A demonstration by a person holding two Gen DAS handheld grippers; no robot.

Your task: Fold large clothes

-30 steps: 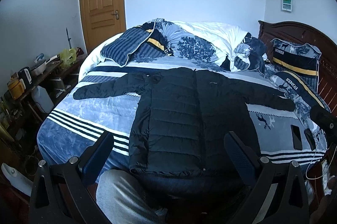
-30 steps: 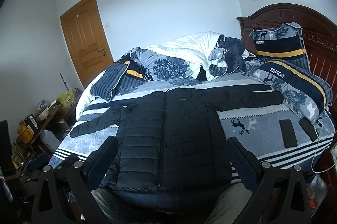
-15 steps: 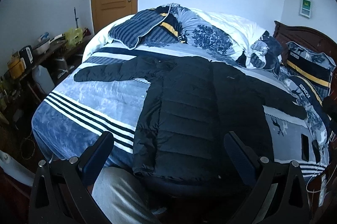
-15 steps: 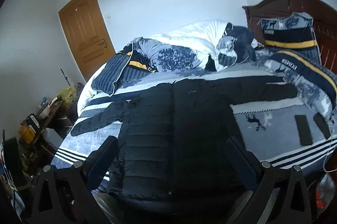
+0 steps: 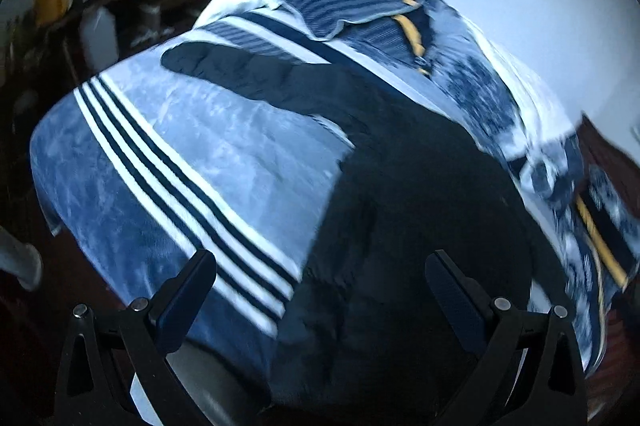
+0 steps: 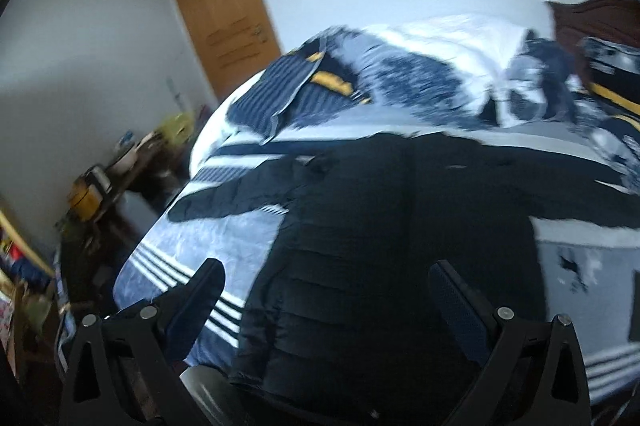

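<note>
A black puffer jacket (image 5: 404,210) lies spread flat on the bed, sleeves out to both sides; it also shows in the right wrist view (image 6: 384,250). Its left sleeve (image 5: 240,74) stretches toward the bed's left edge. My left gripper (image 5: 320,286) is open and empty above the jacket's lower left hem and the blue striped blanket (image 5: 192,162). My right gripper (image 6: 324,298) is open and empty above the jacket's lower body. Both views are blurred by motion.
Pillows and a bunched duvet (image 6: 420,74) lie at the far side of the bed. A wooden headboard (image 6: 592,14) is at right. A cluttered side table (image 6: 104,178) stands left of the bed. A wooden door (image 6: 224,22) is behind. A dark phone (image 6: 634,306) lies on the blanket at right.
Both grippers have moved forward and down toward the bed, and the jacket looms larger. The left gripper has swung toward the jacket's left side. Both stay open.
</note>
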